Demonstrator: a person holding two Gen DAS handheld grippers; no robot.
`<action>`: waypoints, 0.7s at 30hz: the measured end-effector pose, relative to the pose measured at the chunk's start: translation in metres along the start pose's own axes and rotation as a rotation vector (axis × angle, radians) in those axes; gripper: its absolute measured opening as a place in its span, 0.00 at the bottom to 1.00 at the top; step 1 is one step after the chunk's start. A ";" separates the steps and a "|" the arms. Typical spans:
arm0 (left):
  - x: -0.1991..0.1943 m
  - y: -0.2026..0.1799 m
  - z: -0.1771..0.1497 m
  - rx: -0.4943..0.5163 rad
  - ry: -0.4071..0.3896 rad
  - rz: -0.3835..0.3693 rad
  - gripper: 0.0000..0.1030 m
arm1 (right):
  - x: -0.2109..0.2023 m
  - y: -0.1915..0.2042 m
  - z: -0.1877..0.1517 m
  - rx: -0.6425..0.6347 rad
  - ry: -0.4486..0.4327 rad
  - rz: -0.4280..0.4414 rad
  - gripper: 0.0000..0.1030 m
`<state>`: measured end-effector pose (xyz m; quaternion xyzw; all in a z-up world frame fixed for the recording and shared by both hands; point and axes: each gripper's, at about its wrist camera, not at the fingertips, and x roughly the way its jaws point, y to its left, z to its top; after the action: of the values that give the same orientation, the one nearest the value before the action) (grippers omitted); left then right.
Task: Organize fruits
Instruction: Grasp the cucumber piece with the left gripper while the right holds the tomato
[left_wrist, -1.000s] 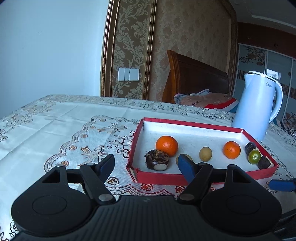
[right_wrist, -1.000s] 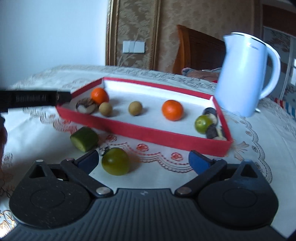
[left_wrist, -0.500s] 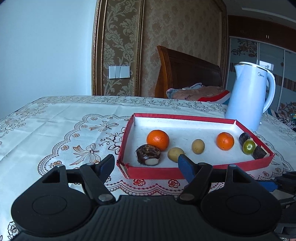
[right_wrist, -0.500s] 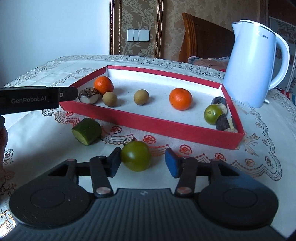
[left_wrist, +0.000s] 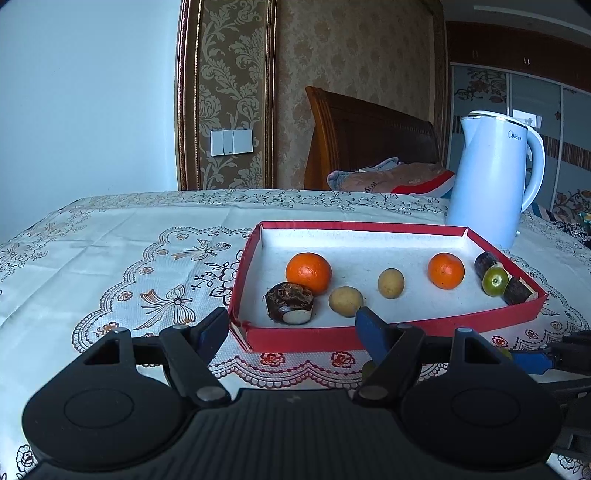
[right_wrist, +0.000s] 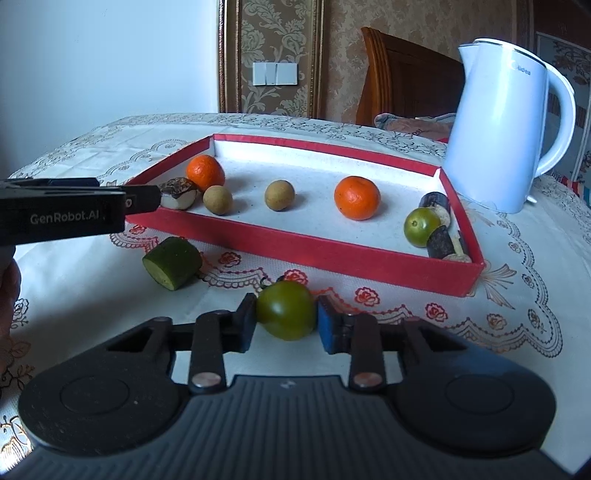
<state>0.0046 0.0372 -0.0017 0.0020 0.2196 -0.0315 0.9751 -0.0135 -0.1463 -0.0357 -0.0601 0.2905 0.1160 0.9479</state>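
Table (right_wrist: 517, 332) with patterned cloth.
On it: red tray (right_wrist: 332, 251); kettle (right_wrist: 502, 125) behind the tray; green chunk (right_wrist: 171, 263) before it.

A: What colour is the tray (right_wrist: 332, 254)?

B: Red walls, white floor. It sits on a cream cloth (left_wrist: 122, 251) with brown lace scrolls, bows and small red roses.

A: And the fruit?

B: Two bright oranges (right_wrist: 357, 197), two tan longans (right_wrist: 279, 195), a green lime (right_wrist: 422, 226), and dark brown chunks (left_wrist: 290, 303) with pale cut faces. Outside the tray lie a green chunk (right_wrist: 172, 262) with a yellowish cut end and a dull olive-green fruit (right_wrist: 286, 309).

A: The grippers?

B: Black bodies with blue pads (left_wrist: 371, 334); white lettering on the left gripper (right_wrist: 79, 214).

A: The rest?

B: A white kettle (right_wrist: 504, 125), and gold-brown damask wallpaper (left_wrist: 236, 85) beside a plain pale blue wall (left_wrist: 88, 96).
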 end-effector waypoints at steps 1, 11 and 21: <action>0.000 -0.001 0.000 0.002 0.001 0.001 0.73 | 0.000 -0.002 0.000 0.009 0.000 -0.003 0.30; -0.001 -0.006 -0.002 0.035 -0.003 -0.008 0.73 | 0.000 -0.025 0.002 0.116 -0.033 -0.146 0.30; -0.007 -0.007 -0.006 0.011 0.046 -0.148 0.73 | 0.007 -0.028 0.001 0.123 -0.002 -0.144 0.31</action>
<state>-0.0047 0.0310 -0.0043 -0.0080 0.2413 -0.1044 0.9648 0.0002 -0.1718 -0.0375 -0.0222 0.2913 0.0294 0.9559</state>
